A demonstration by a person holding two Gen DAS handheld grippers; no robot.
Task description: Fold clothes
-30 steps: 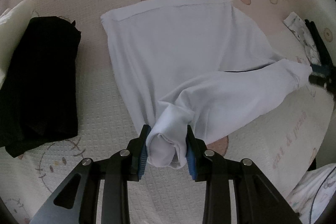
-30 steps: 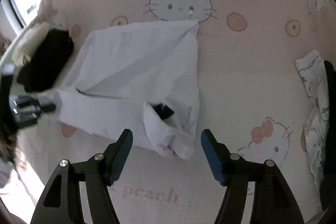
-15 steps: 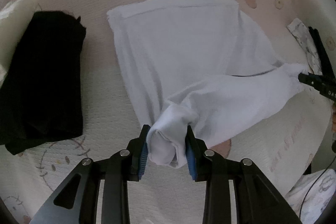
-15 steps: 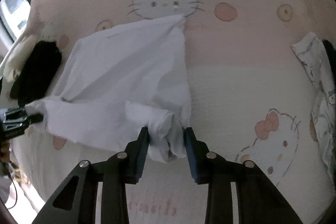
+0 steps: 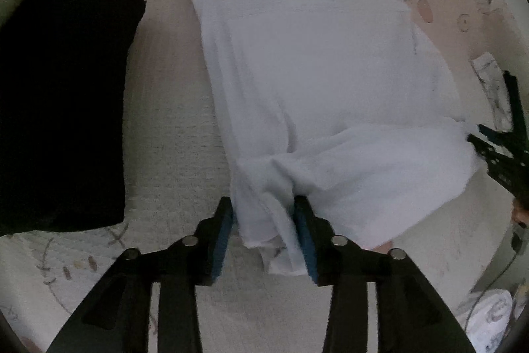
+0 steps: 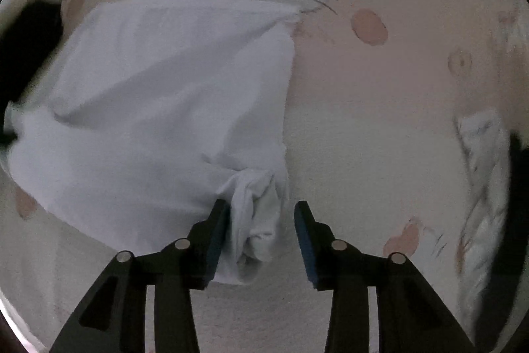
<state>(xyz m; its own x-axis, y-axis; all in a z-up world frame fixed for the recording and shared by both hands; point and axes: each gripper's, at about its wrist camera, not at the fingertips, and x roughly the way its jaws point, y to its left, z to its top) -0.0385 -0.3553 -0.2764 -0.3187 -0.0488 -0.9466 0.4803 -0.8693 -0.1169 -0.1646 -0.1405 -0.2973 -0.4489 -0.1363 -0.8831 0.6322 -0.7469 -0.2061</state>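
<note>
A white garment (image 5: 330,71) lies half folded on the pink cat-print sheet (image 5: 172,108). My left gripper (image 5: 264,207) points steeply down at its near corner. The jaws are opening and the slack corner lies between them, no longer pinched. In the right wrist view the same garment (image 6: 158,88) spreads to the left. My right gripper (image 6: 261,210) is opening too. A bunched fold (image 6: 254,214) leans on its left pad, with a clear gap to the right pad. The right gripper also shows at the left wrist view's right edge (image 5: 496,151).
A folded black garment (image 5: 62,88) lies to the left of the white one, seen also as a dark shape (image 6: 29,32). A patterned white cloth (image 6: 479,171) sits at the sheet's right side. Bare sheet (image 6: 380,121) stretches right of the white garment.
Both grippers have sunk toward the bed with the garment's near corners. The right one closed on its bunch, then loosened. The left one's jaws widened and the pinched roll went slack.
</note>
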